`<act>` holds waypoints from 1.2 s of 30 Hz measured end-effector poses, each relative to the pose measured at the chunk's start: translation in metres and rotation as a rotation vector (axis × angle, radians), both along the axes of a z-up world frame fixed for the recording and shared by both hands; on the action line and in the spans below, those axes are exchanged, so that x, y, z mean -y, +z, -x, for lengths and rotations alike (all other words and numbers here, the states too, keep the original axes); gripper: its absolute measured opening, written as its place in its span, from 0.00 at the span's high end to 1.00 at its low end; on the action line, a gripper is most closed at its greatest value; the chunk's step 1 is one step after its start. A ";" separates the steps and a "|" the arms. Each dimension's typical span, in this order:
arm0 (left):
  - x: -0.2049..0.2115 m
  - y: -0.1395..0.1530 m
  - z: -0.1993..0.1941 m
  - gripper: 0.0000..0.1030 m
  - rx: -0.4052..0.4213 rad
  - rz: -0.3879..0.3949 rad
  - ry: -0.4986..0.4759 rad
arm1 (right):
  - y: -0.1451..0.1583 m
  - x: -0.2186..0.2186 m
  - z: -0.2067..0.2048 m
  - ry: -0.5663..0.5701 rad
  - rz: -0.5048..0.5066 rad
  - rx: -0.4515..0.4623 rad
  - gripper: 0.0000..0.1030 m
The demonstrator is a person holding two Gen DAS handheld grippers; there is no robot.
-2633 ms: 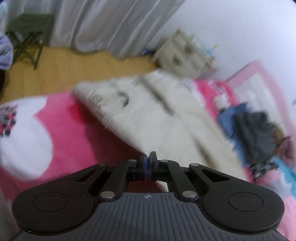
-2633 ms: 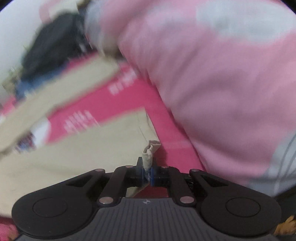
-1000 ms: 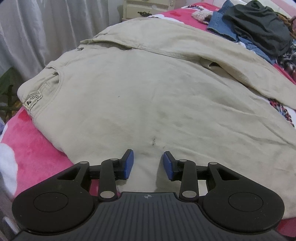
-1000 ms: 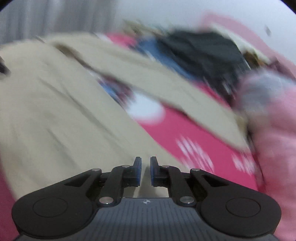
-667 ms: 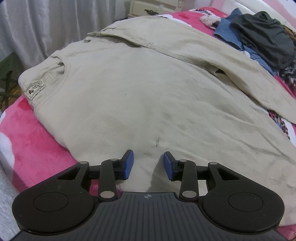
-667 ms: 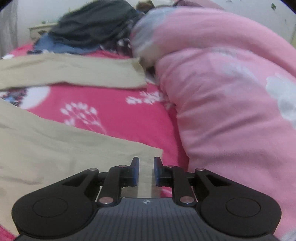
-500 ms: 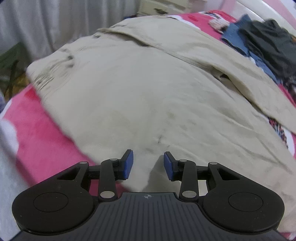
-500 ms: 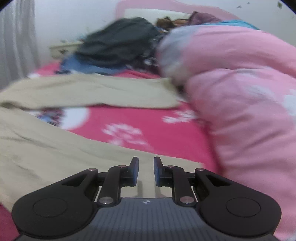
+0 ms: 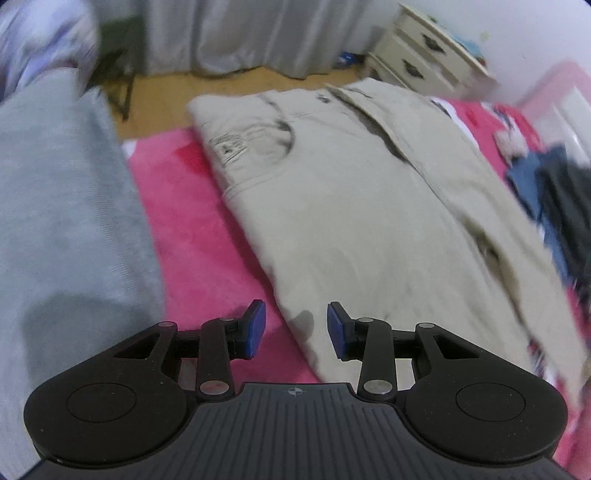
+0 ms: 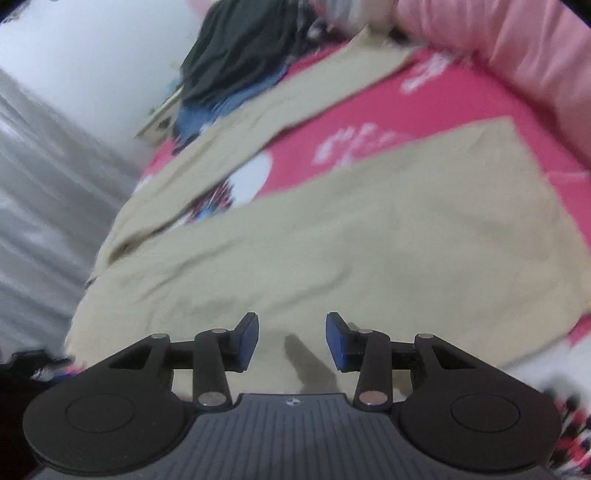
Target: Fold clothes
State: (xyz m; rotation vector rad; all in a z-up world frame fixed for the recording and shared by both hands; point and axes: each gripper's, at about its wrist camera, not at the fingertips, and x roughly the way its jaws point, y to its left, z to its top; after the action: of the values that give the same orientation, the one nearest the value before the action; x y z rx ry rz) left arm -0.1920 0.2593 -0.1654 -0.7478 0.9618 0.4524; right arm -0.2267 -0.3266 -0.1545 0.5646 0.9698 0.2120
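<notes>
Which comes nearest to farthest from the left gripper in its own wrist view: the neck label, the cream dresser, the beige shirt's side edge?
From the left gripper, jaws open:
1. Beige shirt's side edge, just ahead between the fingers.
2. Neck label, farther up, left of centre.
3. Cream dresser, beyond the bed, upper right.

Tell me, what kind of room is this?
Most likely a bedroom. A beige shirt lies spread on a bed with a pink blanket, a cream chest of drawers stands by the wall, and grey curtains hang to the floor.
</notes>
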 end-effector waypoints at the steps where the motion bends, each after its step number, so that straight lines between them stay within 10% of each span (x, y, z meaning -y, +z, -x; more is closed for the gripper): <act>1: -0.003 -0.005 0.000 0.64 0.000 0.026 0.025 | 0.001 0.001 0.001 -0.009 0.020 -0.008 0.59; 14: -0.045 -0.037 -0.027 0.58 0.088 0.151 0.230 | -0.047 0.046 0.015 -0.216 -0.395 -0.241 0.55; 36: -0.052 -0.036 -0.033 0.56 0.160 0.088 0.220 | -0.071 0.077 0.020 -0.534 -0.561 -0.291 0.58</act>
State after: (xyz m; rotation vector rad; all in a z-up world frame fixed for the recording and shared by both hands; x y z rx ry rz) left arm -0.1589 0.3110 -0.2016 -0.9600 0.7569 0.5355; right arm -0.2470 -0.4031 -0.2256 1.3753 1.0017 -0.0883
